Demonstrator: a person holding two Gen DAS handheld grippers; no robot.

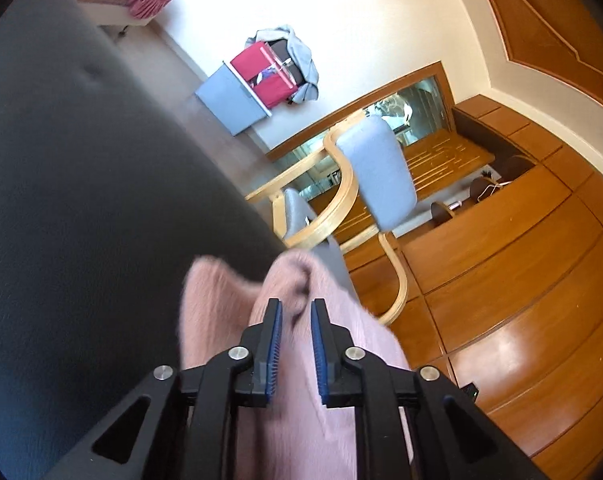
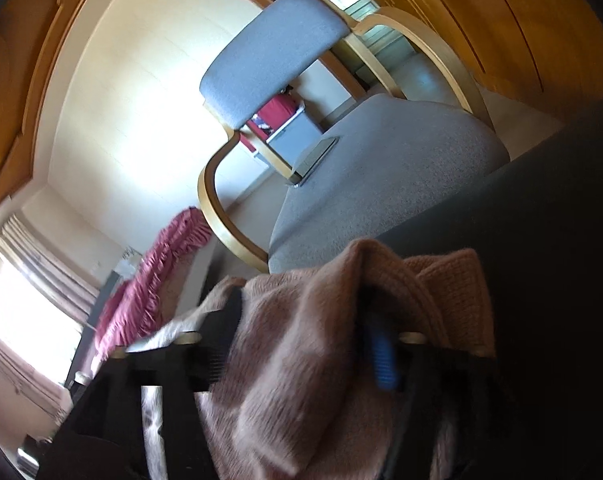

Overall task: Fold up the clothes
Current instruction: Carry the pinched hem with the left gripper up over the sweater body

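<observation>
Two grippers are at one pink sweater [image 1: 301,360], which lies bunched on a dark padded surface [image 1: 81,200] beside a grey chair [image 1: 381,168]. Left gripper [image 1: 295,312] stands slightly parted, cloth running between its blue pads; whether they pinch it cannot be told. Right gripper [image 2: 301,320] is spread wide, released, with sweater [image 2: 301,360] draped loose over it. Judgement: a fold is being laid down. Both grippers should let go fully, withdraw without snagging the knit, then smooth the edge flat.
</observation>
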